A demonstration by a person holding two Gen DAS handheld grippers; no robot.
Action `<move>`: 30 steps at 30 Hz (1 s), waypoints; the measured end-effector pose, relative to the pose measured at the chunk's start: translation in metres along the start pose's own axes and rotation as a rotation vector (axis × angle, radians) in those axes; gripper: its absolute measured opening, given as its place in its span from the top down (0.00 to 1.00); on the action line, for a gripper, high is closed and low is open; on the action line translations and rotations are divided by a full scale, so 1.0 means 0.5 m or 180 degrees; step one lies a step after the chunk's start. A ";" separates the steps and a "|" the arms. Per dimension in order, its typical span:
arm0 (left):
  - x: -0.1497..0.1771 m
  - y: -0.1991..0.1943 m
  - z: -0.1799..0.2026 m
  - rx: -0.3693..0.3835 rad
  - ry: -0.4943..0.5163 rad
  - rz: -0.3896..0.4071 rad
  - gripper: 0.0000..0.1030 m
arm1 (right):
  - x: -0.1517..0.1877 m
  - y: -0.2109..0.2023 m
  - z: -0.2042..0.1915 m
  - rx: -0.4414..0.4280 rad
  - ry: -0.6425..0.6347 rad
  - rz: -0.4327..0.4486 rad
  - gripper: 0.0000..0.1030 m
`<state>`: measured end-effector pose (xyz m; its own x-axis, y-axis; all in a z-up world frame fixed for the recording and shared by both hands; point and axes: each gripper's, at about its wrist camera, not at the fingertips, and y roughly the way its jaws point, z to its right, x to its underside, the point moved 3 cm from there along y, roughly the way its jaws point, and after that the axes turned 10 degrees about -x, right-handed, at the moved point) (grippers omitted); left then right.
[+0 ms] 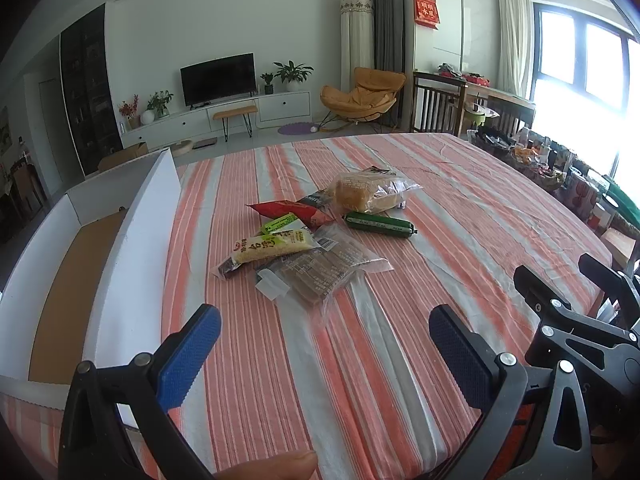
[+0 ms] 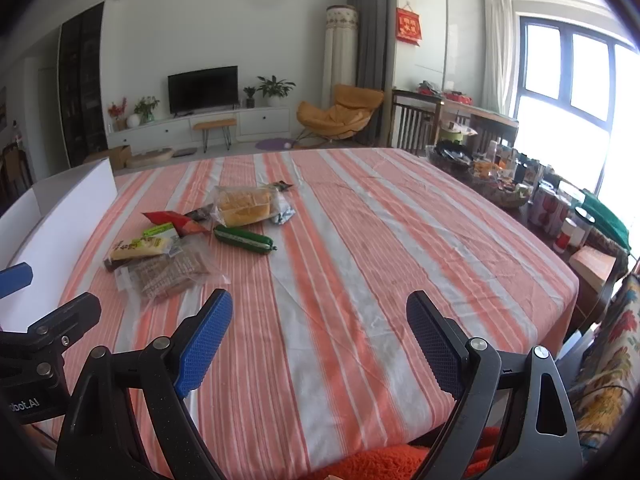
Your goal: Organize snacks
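Several snacks lie in a loose pile on the striped tablecloth: a bread bag (image 1: 370, 192) (image 2: 246, 204), a green sausage (image 1: 378, 225) (image 2: 244, 240), a red packet (image 1: 292, 210) (image 2: 172, 220), a yellow rice bar (image 1: 272, 250) (image 2: 138, 249) and a clear bag of brown biscuits (image 1: 320, 272) (image 2: 168, 274). A white cardboard box (image 1: 132, 240) (image 2: 52, 220) stands open at the left. My left gripper (image 1: 324, 344) is open and empty, near the biscuits. My right gripper (image 2: 320, 332) is open and empty, to the right of the pile.
The table's right edge holds baskets, jars and cans (image 2: 516, 188) (image 1: 532, 156). A patterned chair (image 2: 612, 364) stands at the right. The right gripper's body shows in the left wrist view (image 1: 580, 320). A thumb (image 1: 276, 466) shows at the bottom.
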<state>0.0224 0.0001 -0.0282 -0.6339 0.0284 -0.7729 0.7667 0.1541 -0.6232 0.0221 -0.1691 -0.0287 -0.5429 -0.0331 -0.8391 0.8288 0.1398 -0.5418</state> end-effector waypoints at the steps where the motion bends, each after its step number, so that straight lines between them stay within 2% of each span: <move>1: 0.000 0.000 0.000 0.0003 -0.0002 -0.0002 0.00 | 0.000 0.000 0.001 0.0001 -0.0003 0.0001 0.11; 30: 0.003 -0.002 0.000 0.0027 -0.0026 0.0003 0.00 | 0.006 0.001 -0.005 0.0008 -0.0034 0.0012 0.11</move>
<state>0.0204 0.0002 -0.0288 -0.6324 0.0204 -0.7743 0.7681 0.1457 -0.6235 0.0204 -0.1667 -0.0313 -0.5382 -0.0432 -0.8417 0.8313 0.1373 -0.5386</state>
